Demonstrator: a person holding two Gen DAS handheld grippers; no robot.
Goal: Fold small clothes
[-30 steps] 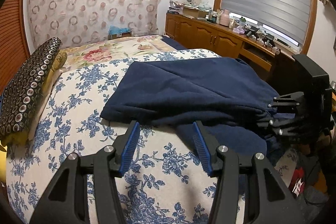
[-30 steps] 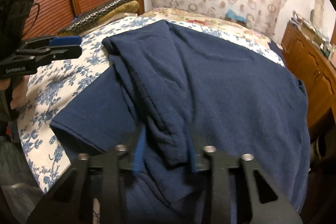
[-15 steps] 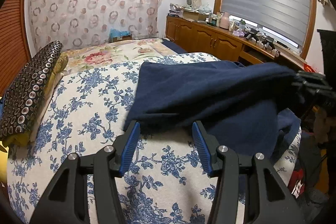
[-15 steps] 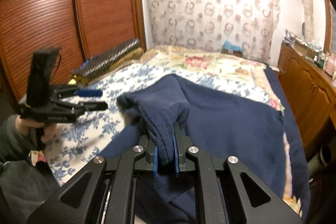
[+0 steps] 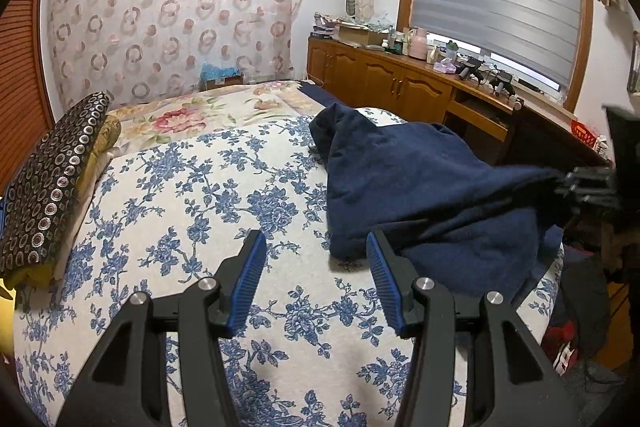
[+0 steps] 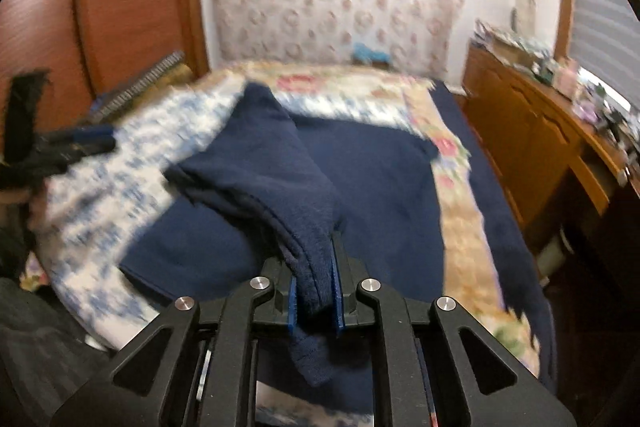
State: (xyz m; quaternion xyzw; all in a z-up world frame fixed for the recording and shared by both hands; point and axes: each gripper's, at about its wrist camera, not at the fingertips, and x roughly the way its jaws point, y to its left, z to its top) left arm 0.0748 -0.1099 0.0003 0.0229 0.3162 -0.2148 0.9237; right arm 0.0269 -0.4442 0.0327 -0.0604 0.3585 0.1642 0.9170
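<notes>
A navy blue garment [image 5: 420, 187] lies bunched on the right side of the floral bedspread [image 5: 208, 195]. My left gripper [image 5: 316, 275] is open and empty, hovering over the bedspread just left of the garment's near edge. My right gripper [image 6: 314, 291] is shut on a folded edge of the garment [image 6: 288, 179] and holds it lifted above the bed. It shows at the right edge of the left wrist view [image 5: 592, 183]. The left gripper shows at the left of the blurred right wrist view [image 6: 80, 143].
A dark patterned pillow [image 5: 52, 183] lies at the left of the bed. A wooden cabinet [image 5: 400, 83] with clutter on top runs along the right wall under the window. A patterned curtain [image 5: 172, 23] hangs behind the bed. Dark and red items [image 5: 568, 339] lie beside the bed's right.
My right gripper has pulled the garment up and toward the right, dragging its far edge across the bed and bunching it. The left gripper has stayed open and nearly still.
</notes>
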